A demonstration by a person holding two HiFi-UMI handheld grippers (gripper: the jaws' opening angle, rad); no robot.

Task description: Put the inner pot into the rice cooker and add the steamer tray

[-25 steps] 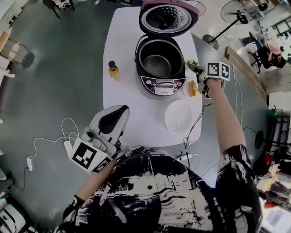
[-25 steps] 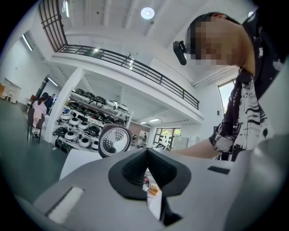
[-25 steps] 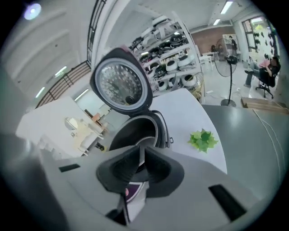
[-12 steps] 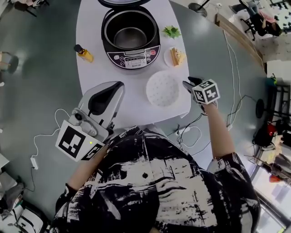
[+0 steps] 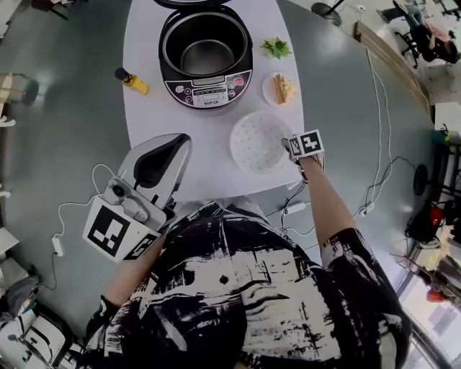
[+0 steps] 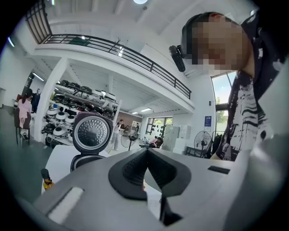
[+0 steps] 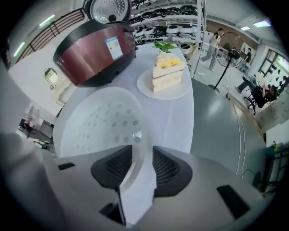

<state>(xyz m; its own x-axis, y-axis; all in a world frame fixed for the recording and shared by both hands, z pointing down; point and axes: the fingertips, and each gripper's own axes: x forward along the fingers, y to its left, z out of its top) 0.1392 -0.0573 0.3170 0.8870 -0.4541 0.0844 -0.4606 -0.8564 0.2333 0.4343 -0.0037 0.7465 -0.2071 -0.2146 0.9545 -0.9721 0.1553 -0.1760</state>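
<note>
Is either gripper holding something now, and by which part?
Nothing is held. The right gripper, jaws just opened wider, straddles the rim of the steamer tray without pressing it; the left gripper is shut, empty.

The floor (image 5: 50, 115) is smooth and grey-green, and thin white cables (image 5: 72, 209) lie on it beside the white desk (image 5: 155, 122). Farther back, a white column (image 6: 52, 94) stands under a balcony with a dark railing (image 6: 113, 47), and shelves (image 6: 86, 94) of pots stand below it. A standing fan (image 6: 203, 143) is near the tall bright windows (image 6: 222, 97). A round lamp (image 6: 140, 1) shines on the ceiling.
</note>
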